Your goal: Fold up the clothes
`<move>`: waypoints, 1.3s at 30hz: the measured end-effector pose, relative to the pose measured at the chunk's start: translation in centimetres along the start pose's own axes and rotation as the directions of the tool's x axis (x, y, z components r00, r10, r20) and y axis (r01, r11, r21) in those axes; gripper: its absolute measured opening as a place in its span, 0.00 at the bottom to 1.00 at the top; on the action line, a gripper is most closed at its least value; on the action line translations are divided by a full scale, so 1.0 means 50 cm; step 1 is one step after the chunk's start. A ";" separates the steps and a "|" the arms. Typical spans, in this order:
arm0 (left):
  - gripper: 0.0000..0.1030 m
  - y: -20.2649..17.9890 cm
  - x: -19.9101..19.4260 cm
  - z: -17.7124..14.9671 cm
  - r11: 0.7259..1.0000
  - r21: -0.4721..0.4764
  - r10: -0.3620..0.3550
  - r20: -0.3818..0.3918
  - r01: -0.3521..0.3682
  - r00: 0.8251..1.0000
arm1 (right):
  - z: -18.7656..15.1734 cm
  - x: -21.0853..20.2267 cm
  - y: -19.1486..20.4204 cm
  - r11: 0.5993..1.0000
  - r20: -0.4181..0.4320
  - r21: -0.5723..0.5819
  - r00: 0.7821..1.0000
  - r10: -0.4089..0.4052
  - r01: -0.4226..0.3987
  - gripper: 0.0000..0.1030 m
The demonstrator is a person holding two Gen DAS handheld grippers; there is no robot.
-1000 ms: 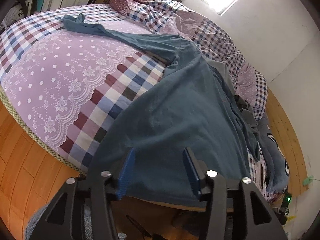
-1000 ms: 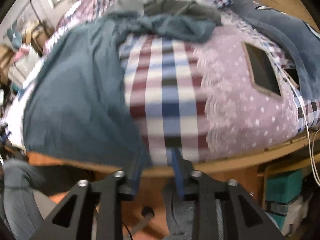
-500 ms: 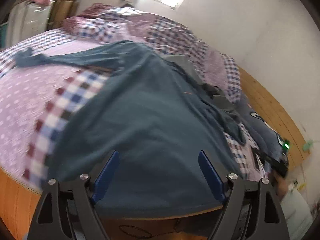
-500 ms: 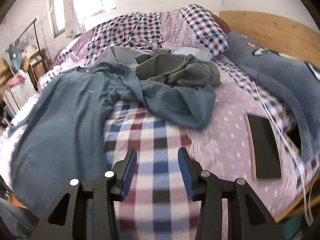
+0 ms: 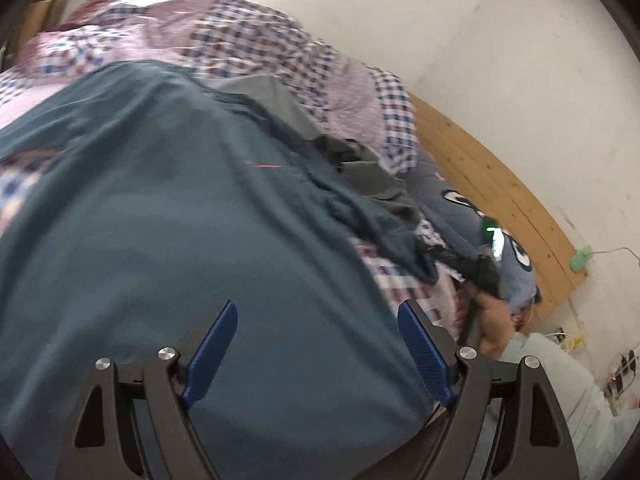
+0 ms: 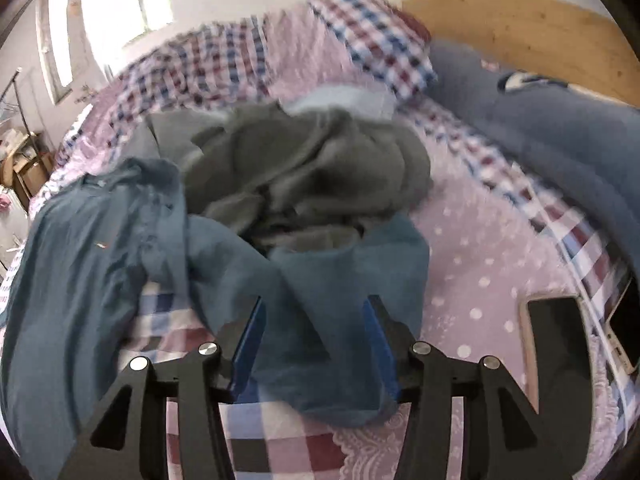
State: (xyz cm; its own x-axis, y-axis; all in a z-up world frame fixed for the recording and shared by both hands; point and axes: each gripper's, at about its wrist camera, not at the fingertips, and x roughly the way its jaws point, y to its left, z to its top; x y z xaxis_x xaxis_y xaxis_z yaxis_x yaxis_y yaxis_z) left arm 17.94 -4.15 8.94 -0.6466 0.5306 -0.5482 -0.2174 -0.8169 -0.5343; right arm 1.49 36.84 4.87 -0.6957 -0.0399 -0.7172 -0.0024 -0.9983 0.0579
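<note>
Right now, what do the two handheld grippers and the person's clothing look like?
Both the left gripper and the right gripper have black angular frames with triangular cut-outs, silver screw heads and blue textured finger pads. In the left wrist view, a pale sleeve covers the person's other arm.

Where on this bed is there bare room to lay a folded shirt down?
The dotted lilac sheet is free between the teal sleeve, the grey clothes pile and the phone. A smaller checked strip lies bare below the sleeve. The teal shirt crowds the rest.
</note>
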 end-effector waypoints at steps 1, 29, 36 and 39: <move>0.83 -0.014 0.022 0.012 1.000 0.007 -0.020 -0.007 0.020 1.000 | 0.004 0.016 -0.009 1.000 -0.013 0.020 1.000 -0.001 0.001 0.52; 0.83 -0.011 0.304 0.048 0.997 -0.016 -0.073 -0.101 0.072 0.992 | 0.123 0.073 -0.121 0.941 0.179 0.283 0.953 -0.243 0.187 0.08; 0.83 -0.020 0.308 0.041 0.999 0.025 -0.044 -0.098 0.047 0.994 | 0.115 0.055 -0.057 0.978 0.244 0.110 0.949 -0.199 0.177 0.22; 0.83 -0.021 0.310 0.039 0.999 0.036 -0.036 -0.094 0.040 0.995 | 0.111 0.037 -0.088 0.967 0.251 0.178 0.942 -0.222 0.180 0.03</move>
State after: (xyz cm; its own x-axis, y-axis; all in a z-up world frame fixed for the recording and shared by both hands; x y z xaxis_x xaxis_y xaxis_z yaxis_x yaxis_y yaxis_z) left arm 6.71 4.50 2.29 -0.5664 0.5789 -0.5866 -0.2695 -0.8027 -0.5320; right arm -3.78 41.38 7.12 -0.8355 0.1944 -0.5140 -0.2557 -0.9654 0.0505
